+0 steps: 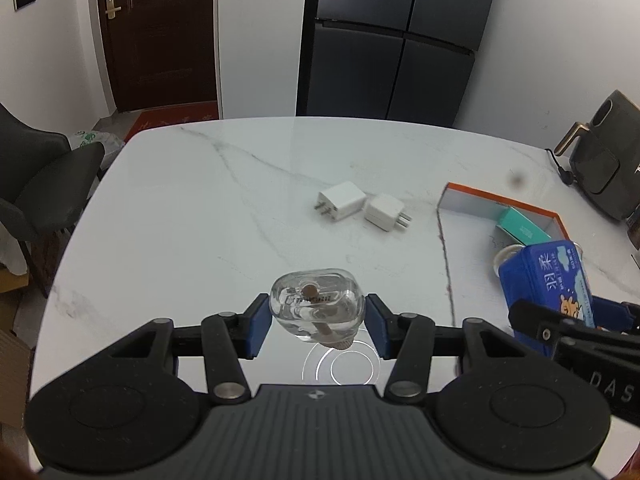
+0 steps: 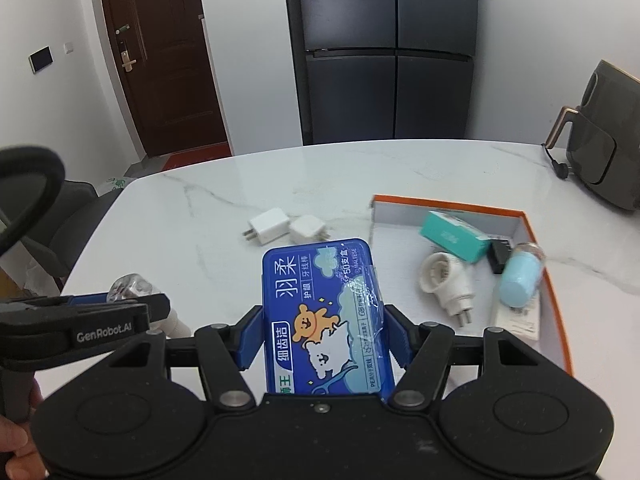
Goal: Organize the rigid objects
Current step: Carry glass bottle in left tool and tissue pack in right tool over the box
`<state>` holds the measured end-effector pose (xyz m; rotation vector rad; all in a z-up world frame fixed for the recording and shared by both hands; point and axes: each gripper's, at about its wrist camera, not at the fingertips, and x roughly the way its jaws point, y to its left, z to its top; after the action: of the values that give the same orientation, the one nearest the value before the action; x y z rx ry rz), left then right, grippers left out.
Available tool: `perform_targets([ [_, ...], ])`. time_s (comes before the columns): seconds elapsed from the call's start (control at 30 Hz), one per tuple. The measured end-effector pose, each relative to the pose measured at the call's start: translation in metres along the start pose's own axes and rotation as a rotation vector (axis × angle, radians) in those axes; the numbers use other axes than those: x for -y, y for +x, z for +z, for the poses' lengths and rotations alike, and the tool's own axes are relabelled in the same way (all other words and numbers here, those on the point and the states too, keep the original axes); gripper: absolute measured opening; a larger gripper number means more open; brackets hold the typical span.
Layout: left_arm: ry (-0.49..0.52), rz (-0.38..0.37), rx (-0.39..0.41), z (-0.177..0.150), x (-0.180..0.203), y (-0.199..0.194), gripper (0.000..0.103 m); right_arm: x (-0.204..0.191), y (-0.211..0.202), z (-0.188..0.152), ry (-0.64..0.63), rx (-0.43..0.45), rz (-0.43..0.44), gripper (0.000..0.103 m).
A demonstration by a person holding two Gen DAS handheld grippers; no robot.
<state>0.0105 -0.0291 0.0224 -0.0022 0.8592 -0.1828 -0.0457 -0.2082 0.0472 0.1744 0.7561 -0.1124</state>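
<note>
My left tool point(image 1: 318, 322) pinched a clear glass bottle point(image 1: 316, 304) between its blue pads, held above the marble desk point(image 1: 224, 216). My right tool point(image 2: 324, 340) was clamped on a blue dental floss box point(image 2: 324, 312), held just left of the orange-rimmed tray point(image 2: 556, 292). In the tray lay a teal box point(image 2: 452, 238), a white plug adapter point(image 2: 448, 284), a light-blue capped bottle point(image 2: 520, 280) and a small black item point(image 2: 500, 256). Two white chargers point(image 1: 364, 206) sat side by side, touching, mid-desk. An air fryer point(image 1: 608, 160) stood at the far right edge.
</note>
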Motion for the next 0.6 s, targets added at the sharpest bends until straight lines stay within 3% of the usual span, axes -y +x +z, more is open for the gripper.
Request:
perform_targets([
  [0.6,0.051,-0.024,-0.01,-0.004,0.074,0.006,0.051,0.08,-0.009,-0.002,0.047,0.008,-0.016,0.076],
])
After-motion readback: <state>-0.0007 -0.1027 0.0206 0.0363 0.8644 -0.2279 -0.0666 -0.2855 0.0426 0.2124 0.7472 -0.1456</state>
